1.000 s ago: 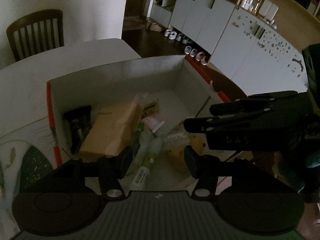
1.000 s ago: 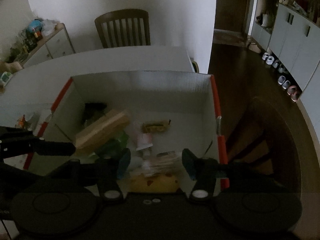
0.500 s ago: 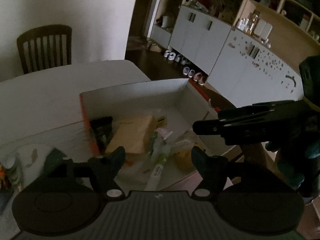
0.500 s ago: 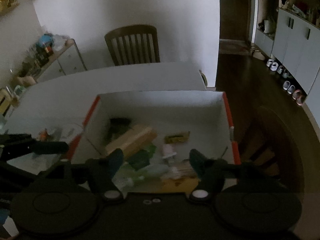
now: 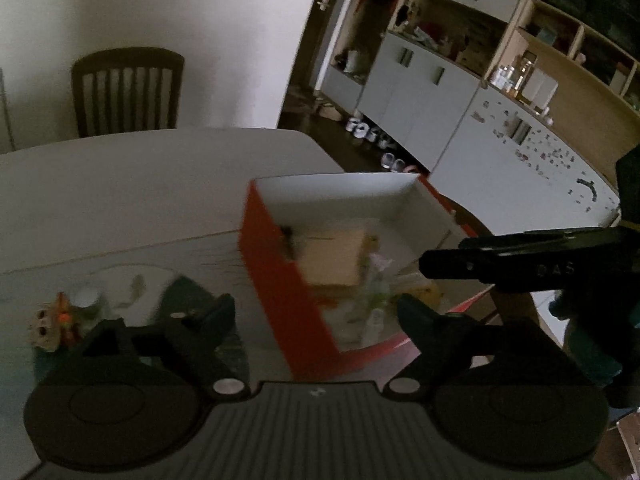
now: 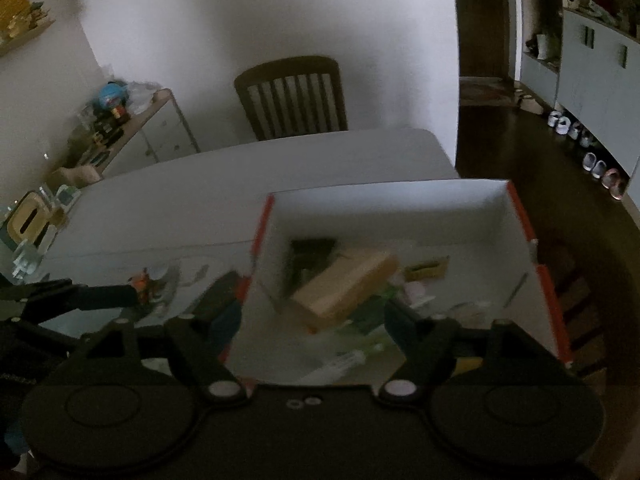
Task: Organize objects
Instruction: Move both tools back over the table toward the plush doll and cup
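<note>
Both grippers, left [image 5: 316, 312] and right [image 6: 314, 312], are spread and hold nothing, low in frame above the box [image 6: 400, 208], with a tan block [image 6: 344, 288] inside at centre.

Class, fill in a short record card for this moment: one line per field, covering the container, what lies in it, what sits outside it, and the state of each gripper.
container: open box, orange outside, white inside, on the white table
contents: tan block, a small yellow packet, a dark item in the far left corner, blurred tubes and wrappers
outside box: small cluttered items on the table, left of the box
left gripper: open, holding nothing
right gripper: open, holding nothing
furniture: wooden chair behind the table
</note>
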A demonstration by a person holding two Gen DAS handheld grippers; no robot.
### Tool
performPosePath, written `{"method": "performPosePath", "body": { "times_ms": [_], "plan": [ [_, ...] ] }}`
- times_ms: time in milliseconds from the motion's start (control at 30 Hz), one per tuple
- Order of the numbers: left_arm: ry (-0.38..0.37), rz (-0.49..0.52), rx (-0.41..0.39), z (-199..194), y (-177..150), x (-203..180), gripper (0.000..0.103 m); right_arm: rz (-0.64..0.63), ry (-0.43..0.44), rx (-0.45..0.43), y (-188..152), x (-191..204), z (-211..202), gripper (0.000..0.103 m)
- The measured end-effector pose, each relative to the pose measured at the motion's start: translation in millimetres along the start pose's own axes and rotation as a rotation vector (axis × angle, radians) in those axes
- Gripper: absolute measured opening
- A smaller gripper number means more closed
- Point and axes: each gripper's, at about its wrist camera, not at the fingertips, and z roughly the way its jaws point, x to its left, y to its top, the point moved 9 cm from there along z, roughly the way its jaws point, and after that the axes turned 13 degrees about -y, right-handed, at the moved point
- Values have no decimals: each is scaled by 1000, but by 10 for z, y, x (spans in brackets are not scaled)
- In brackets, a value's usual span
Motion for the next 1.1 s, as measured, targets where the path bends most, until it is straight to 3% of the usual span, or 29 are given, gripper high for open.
{"method": "performPosePath", "body": {
  "times_ms": [67,633,1100],
  "plan": [
    [16,-7,-13,-97,-19,113,103,-12,1,-6,-3,133,-12,79],
    [174,-42,-16,-805,-349,1399,103,-127,-11,-5,-149,1312,204,79],
    [256,-8,21,-764,-459,2346,103,-201,-46,25,-200,1948,665,79]
  ]
}}
